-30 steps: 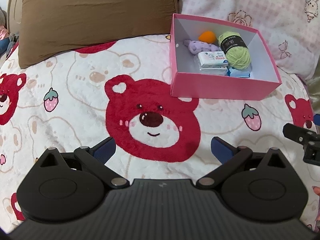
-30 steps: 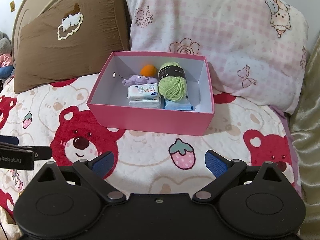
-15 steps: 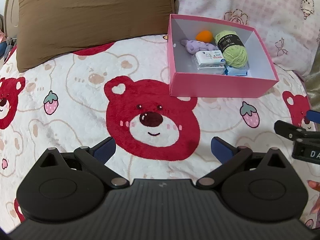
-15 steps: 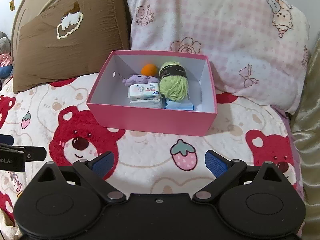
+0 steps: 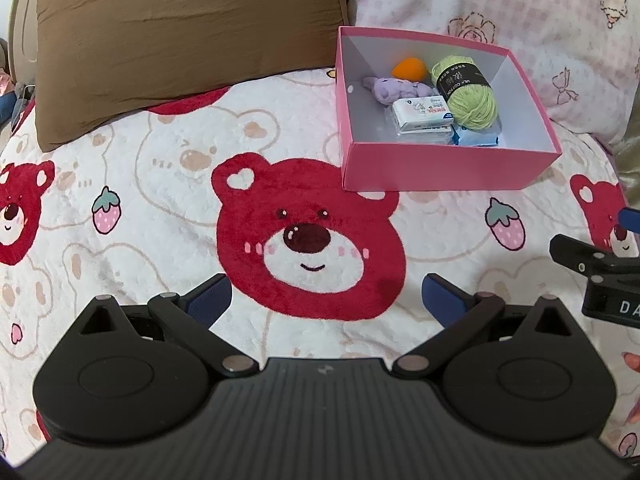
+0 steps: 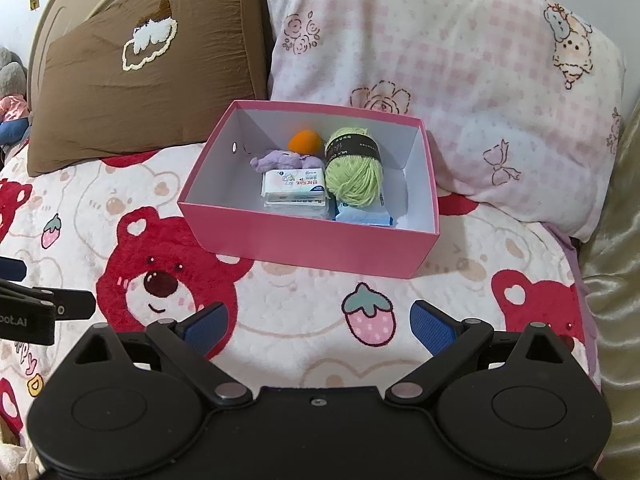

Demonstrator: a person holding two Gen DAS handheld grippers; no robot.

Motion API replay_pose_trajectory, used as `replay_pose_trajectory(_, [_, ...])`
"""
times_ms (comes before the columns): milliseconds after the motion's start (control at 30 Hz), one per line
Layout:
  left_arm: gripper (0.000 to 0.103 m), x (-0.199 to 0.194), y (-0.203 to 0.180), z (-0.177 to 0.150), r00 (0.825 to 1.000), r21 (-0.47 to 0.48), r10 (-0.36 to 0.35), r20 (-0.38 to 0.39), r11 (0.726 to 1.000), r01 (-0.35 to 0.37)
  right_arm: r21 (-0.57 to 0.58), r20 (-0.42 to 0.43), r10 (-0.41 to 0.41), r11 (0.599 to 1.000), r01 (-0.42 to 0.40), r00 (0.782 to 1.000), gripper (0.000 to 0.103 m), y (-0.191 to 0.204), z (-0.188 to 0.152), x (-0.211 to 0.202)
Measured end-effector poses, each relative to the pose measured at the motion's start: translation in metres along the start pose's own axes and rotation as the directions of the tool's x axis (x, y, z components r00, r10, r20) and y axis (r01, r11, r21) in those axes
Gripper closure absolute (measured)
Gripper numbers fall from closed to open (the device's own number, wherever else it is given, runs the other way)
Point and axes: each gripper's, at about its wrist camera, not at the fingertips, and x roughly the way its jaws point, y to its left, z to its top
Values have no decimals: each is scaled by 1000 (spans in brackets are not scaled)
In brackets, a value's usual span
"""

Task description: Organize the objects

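From your left wrist camera, your left gripper (image 5: 325, 298) hangs over the bear blanket (image 5: 160, 208) with its jaws spread wide and nothing between them. The pink box (image 5: 440, 170) sits at one o'clock, holding a green yarn ball (image 5: 470, 98), an orange ball (image 5: 409, 70), a purple plush (image 5: 394, 90) and a white tissue pack (image 5: 422, 114).

From your right wrist camera, your right gripper (image 6: 319, 330) is likewise spread wide and empty. The box (image 6: 312, 240) lies at twelve o'clock, touching the pink pillow (image 6: 460, 68); the brown pillow (image 6: 140, 76) is at ten o'clock.
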Motion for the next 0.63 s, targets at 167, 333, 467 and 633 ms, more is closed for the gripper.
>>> replay_pose_trajectory(167, [0,0,-1,0,1000,4,-1,-1,1000,1,0,1,0,1000,0,1000,4,0,0,0])
replay_pose_trajectory(333, [0,0,0,-1,1000,3,1,-2,1000,-1,-1,1,1,1000,0,1000,4,0,0,-1])
replay_pose_trajectory(467, [0,1,0,-1,1000,9,-6,-7,1000,6,-2,0,-1,1000,1,1000,4,1,-1,-1])
replay_pose_trajectory(633, [0,-2,-1,-2,1000,15,-14,-1,1000,14,-12,2,7,1000,-7,1000,4,2,-1,-3])
